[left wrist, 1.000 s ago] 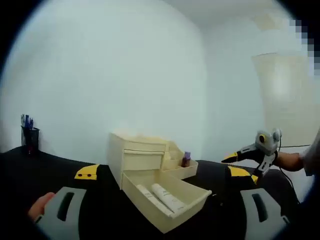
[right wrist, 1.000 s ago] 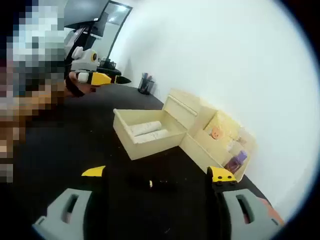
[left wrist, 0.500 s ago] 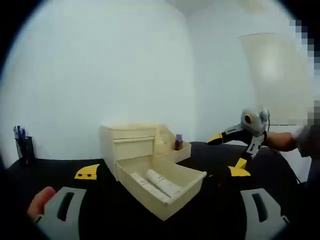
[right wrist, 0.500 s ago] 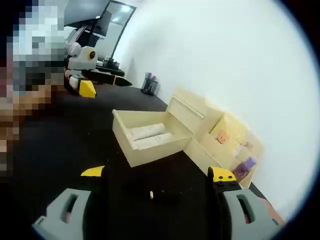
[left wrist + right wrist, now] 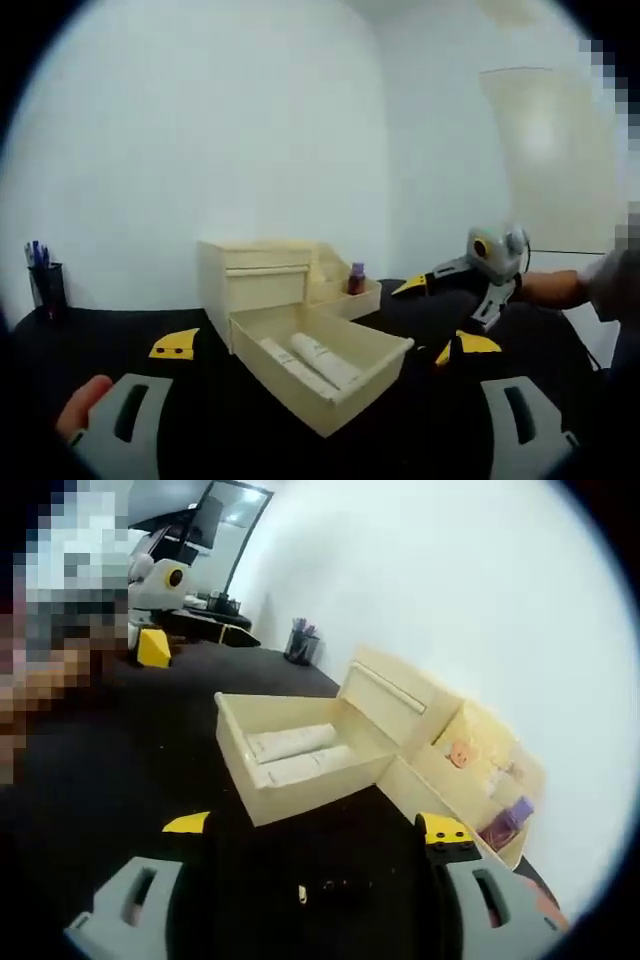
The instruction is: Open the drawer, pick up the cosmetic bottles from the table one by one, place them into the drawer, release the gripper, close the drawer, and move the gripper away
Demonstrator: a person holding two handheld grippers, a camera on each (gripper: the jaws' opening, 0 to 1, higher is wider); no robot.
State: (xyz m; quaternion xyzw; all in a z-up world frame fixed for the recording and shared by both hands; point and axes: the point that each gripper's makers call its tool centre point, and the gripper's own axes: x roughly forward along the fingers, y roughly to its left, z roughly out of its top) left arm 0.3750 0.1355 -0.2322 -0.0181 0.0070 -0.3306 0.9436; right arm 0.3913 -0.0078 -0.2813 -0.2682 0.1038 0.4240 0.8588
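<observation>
The cream drawer (image 5: 372, 383) stands pulled out of the small organizer (image 5: 255, 282) on the black table. Two white cosmetic tubes (image 5: 322, 360) lie side by side inside it. My left gripper (image 5: 325, 344) is open and empty, with its jaws spread wide in front of the drawer. The right gripper (image 5: 427, 320) comes in from the right, held by a hand, jaws apart and low beside the drawer's right corner. In the right gripper view my right gripper (image 5: 317, 828) is open and empty just short of the drawer (image 5: 238, 770), where the tubes (image 5: 295, 742) lie. The left gripper (image 5: 155, 615) is far off.
A purple-capped bottle (image 5: 356, 278) stands in the organizer's side tray (image 5: 440, 800). A black pen cup (image 5: 42, 282) sits at the table's far left. A small pale speck (image 5: 301, 893) lies on the table between my right jaws. White walls stand behind.
The right gripper has moved lower and closer to the open drawer. The left view has swung slightly. The drawer and tubes have not moved.
</observation>
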